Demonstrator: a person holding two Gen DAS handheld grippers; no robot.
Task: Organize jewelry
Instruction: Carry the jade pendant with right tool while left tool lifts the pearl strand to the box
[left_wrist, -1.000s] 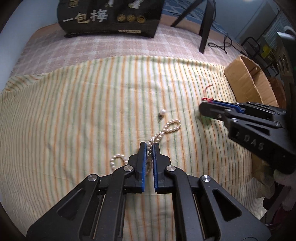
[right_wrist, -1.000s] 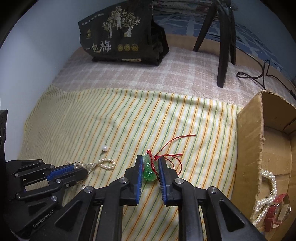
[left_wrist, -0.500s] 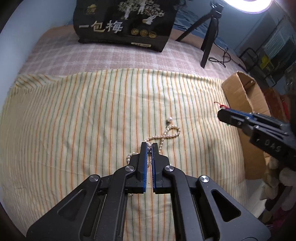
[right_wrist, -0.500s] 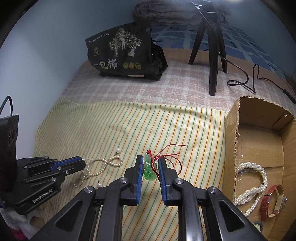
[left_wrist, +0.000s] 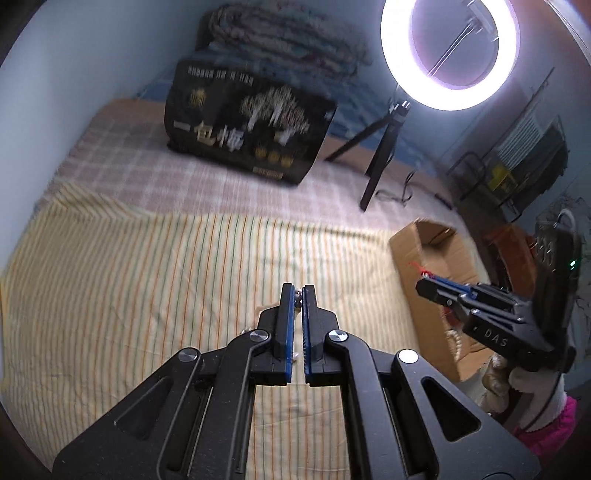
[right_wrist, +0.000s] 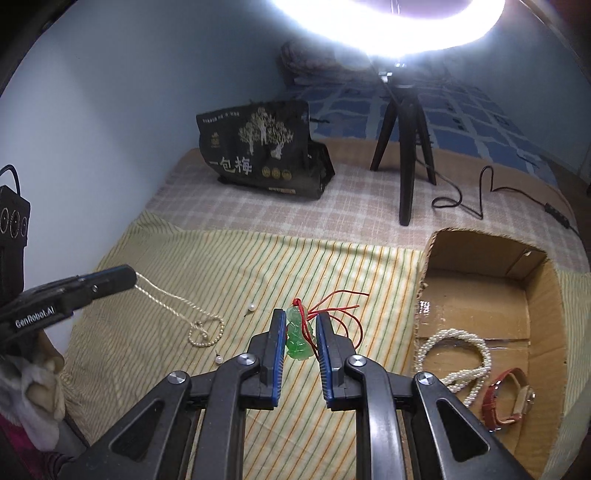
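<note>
My left gripper (left_wrist: 297, 291) is shut on a pearl necklace (right_wrist: 173, 300), lifted above the striped cloth; in the right wrist view the strand hangs from my left gripper (right_wrist: 129, 276) down to a coil on the cloth. My right gripper (right_wrist: 301, 319) is shut on a green jade pendant (right_wrist: 297, 336) with a red cord (right_wrist: 341, 308), held above the cloth left of the cardboard box (right_wrist: 480, 288). In the left wrist view my right gripper (left_wrist: 423, 286) hangs by the box (left_wrist: 417, 240). Two loose pearl earrings (right_wrist: 251, 307) lie on the cloth.
The box holds a pearl necklace (right_wrist: 456, 354) and a red-strapped watch (right_wrist: 511, 395). A black printed bag (right_wrist: 262, 155) and a ring light on a tripod (right_wrist: 404, 147) with its cable stand at the back. The striped cloth (right_wrist: 229, 258) covers the near bed.
Both grippers have risen. My left gripper has lifted the pearl necklace so most of it hangs off the cloth. My right gripper has carried the pendant up and toward the box.
</note>
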